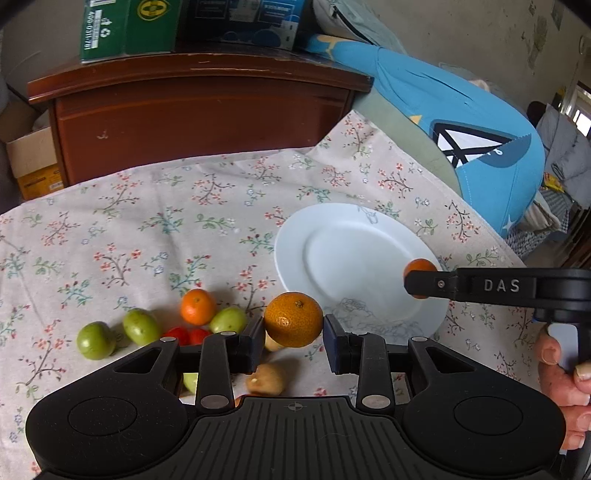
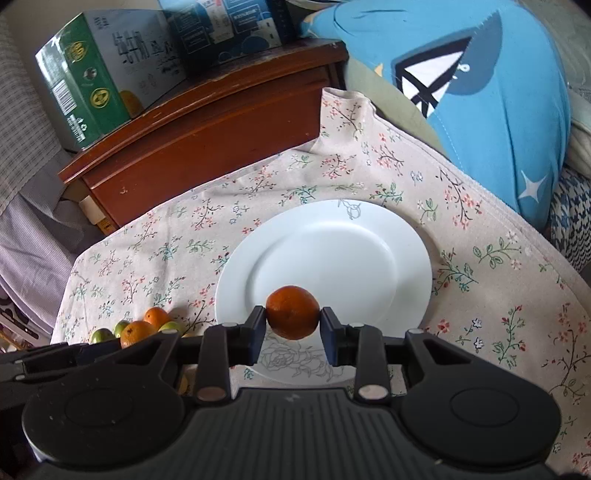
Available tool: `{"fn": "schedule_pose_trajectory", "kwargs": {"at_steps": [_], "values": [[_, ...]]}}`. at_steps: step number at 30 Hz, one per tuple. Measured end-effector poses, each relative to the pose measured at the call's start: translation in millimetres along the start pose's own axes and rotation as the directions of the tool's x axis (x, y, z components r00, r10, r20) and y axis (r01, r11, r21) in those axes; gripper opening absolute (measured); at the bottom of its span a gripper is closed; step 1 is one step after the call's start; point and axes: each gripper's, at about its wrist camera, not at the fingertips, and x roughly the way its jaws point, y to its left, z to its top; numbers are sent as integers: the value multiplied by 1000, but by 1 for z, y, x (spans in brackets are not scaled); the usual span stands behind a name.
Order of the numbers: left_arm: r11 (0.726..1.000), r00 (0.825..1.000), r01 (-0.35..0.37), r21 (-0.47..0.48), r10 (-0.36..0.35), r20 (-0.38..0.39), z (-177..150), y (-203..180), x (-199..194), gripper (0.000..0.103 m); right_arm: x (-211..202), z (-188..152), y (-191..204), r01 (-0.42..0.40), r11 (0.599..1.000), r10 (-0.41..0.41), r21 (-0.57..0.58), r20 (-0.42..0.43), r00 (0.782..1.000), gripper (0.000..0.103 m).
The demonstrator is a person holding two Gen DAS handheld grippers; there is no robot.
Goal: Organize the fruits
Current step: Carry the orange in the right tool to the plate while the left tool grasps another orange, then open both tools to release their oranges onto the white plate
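Observation:
My left gripper (image 1: pixel 293 328) is shut on an orange mandarin (image 1: pixel 293 319) and holds it above the floral cloth, left of the white plate (image 1: pixel 332 229). My right gripper (image 2: pixel 293 323) is shut on a darker orange mandarin (image 2: pixel 293 312) above the plate's (image 2: pixel 369 229) near rim; it also shows in the left wrist view (image 1: pixel 417 282) over the plate's right edge. Loose fruit lies on the cloth at left: another mandarin (image 1: pixel 198 306), three green fruits (image 1: pixel 95 339), red tomatoes (image 1: pixel 188 335) and a brown fruit (image 1: pixel 266 378).
A dark wooden cabinet (image 1: pixel 192 110) with green and blue boxes (image 1: pixel 125 29) stands behind the table. A blue pillow (image 1: pixel 461 122) lies at the back right. The floral cloth (image 1: pixel 147 221) covers the table.

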Motion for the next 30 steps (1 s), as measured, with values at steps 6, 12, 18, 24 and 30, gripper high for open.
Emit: {"fn": "schedule_pose_trajectory", "kwargs": {"at_steps": [6, 12, 18, 24, 30], "values": [[999, 999, 34, 21, -34, -19, 6, -17, 23, 31, 15, 4, -9, 11, 999, -9, 44, -38, 999, 31], [999, 998, 51, 19, -50, -34, 9, -24, 40, 31, 31, 6, -15, 35, 997, -31, 63, -69, 997, 32], [999, 998, 52, 4, -52, -39, 9, -28, 51, 33, 38, 12, -22, 35, 994, -27, 102, -81, 996, 36], [999, 999, 36, -21, -37, -27, 10, -26, 53, 46, 39, 29, -44, 92, 980, -88, 176, -31, 996, 36], [999, 999, 1, -39, -3, -38, 10, -21, 55, 47, 48, 36, -60, 155, 969, -159, 193, 5, 987, 41]]}}
